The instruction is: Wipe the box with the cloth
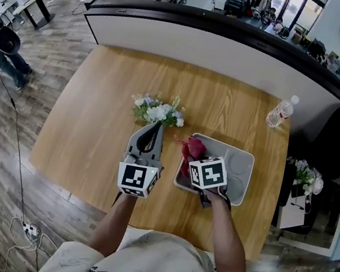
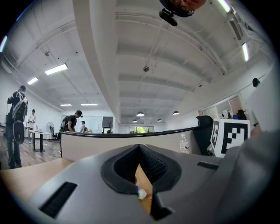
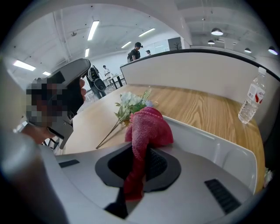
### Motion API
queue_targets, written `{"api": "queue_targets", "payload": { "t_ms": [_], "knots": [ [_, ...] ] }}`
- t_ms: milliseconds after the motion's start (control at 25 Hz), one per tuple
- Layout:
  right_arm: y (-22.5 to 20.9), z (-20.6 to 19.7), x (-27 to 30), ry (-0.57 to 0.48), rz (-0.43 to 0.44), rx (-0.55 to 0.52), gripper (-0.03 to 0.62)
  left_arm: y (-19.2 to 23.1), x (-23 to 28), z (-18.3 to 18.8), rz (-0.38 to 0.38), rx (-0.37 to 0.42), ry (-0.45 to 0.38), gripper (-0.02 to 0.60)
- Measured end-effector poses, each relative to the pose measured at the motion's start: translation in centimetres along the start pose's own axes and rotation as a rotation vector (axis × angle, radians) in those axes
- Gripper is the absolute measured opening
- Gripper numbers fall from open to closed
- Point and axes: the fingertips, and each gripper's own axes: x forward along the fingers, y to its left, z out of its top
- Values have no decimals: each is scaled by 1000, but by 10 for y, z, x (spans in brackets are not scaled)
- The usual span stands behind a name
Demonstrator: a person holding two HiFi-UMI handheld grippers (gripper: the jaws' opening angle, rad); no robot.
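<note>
Two grippers were over the wooden table (image 1: 94, 125), and only the right gripper (image 3: 141, 151) was working. Its jaws were clamped on the red cloth (image 3: 148, 124), a strip of which trailed down between them while the bunched end stood just ahead of the tips. That end was touching the near left rim of the grey box (image 1: 233, 148).

In the head view the box sat right of centre. From the right gripper its open interior spread ahead and toward the right of the frame, with the longer side apparently running across the picture. A wipe would therefore probably travel rightward along the rim or down into the tray.

The right hand was plainly the nearer one. The left gripper (image 2: 138, 146) was beside the box's left edge, apart from it, with its jaws closed tip to tip on nothing and pointing toward the flowers (image 1: 158, 112).

Those flowers lay just up and left of the box, close to the cloth but outside the tray. A stroke toward the upper left could brush them. A water bottle (image 1: 282, 111) stood well apart in the upper right, by the table's far edge, clear of any stroke. Nothing lay inside the box that could be made out.
</note>
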Motion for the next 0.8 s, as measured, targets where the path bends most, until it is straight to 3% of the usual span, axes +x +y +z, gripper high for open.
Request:
{"api": "queue_targets", "payload": {
  "t_ms": [800],
  "knots": [
    [-14, -9, -13, 16, 8, 56, 63, -8, 6, 1, -21, -7, 5, 14]
  ]
}}
